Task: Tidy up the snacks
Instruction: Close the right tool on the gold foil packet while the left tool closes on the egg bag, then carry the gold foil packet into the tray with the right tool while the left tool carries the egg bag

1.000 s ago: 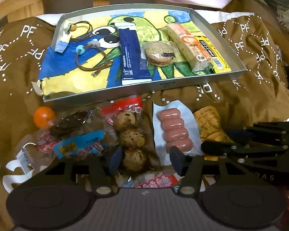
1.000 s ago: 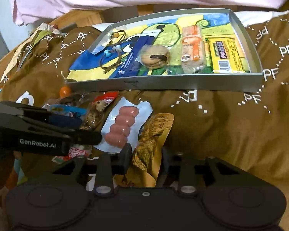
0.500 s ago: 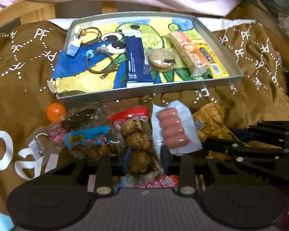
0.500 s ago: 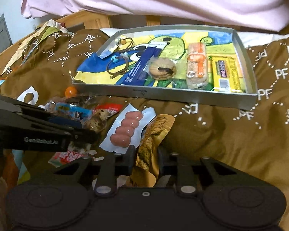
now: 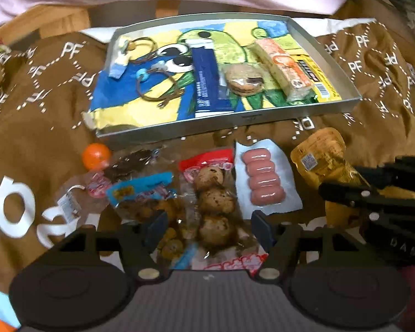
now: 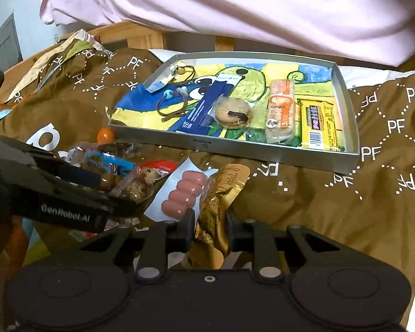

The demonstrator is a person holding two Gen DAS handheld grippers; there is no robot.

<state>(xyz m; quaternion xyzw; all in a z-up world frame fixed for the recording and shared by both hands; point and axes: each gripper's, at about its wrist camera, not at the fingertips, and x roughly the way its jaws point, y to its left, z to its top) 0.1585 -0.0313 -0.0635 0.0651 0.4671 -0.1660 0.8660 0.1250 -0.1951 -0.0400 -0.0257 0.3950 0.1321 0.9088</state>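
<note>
Right gripper [image 6: 209,231] pinches the gold pouch [image 6: 218,193], its lower end hidden behind the fingers. Left gripper [image 5: 207,231] gapes wide around the egg pack [image 5: 211,199], contact unclear. Sausages [image 5: 264,184] between; beyond, the tray [image 5: 179,131].

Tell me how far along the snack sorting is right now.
Partly done. The grey metal tray already holds a blue stick pack, a wrapped round cookie, an orange cracker pack and a yellow bar. In hand: the right gripper is clamped on the golden foil packet. The left gripper is open around the spotted egg pack. The pink sausage pack and other loose snacks wait on the brown cloth.
</note>
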